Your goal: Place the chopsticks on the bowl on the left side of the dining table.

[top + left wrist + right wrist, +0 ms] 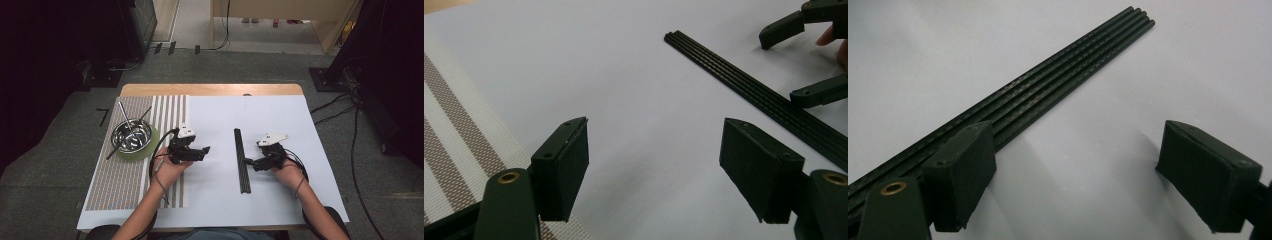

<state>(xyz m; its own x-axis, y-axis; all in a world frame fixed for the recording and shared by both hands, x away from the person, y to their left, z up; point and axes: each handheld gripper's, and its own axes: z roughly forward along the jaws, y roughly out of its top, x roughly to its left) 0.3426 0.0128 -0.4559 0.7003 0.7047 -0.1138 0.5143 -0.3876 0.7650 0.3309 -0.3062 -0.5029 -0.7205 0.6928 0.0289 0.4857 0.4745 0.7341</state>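
Right claw (pixel 1075 175) open beside black ribbed strip (pixel 1048 85) | left claw (pixel 651 170) open | no legible writing.

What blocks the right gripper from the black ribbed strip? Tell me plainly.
Nothing visible does. The right gripper is open right beside the black ribbed strip, with bare white table cover between its jaws. The left gripper, also open, stays on the strip's far side, apart from it.
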